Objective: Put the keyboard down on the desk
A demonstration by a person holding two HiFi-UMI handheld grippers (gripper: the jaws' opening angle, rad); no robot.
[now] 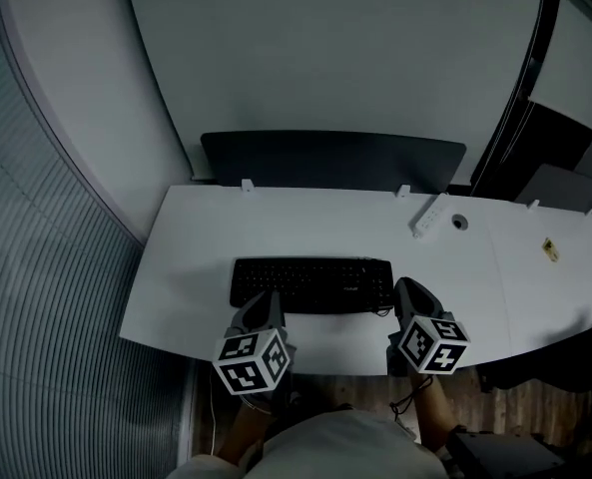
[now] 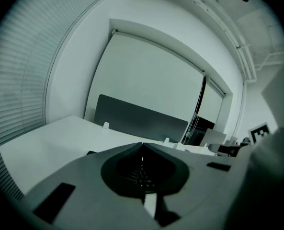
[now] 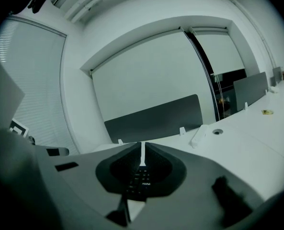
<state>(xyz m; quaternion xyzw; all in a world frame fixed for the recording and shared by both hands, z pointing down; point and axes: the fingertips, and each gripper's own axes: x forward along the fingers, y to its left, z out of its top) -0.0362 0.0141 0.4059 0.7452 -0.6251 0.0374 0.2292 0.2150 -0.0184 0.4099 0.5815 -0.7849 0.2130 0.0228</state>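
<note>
The left gripper (image 1: 269, 303) and right gripper (image 1: 408, 294) had their jaws closed, empty, with the black keyboard (image 1: 310, 282) just ahead. It looked stiff and light, best held by its near-edge ends.

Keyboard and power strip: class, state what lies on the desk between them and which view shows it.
Nothing: the head view shows bare white desk between keyboard and power strip.

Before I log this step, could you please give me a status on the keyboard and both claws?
Left claw, right claw: both shut to a slit, gripping nothing. Keyboard flat on desk, at their tips. Power strip well clear.
</note>
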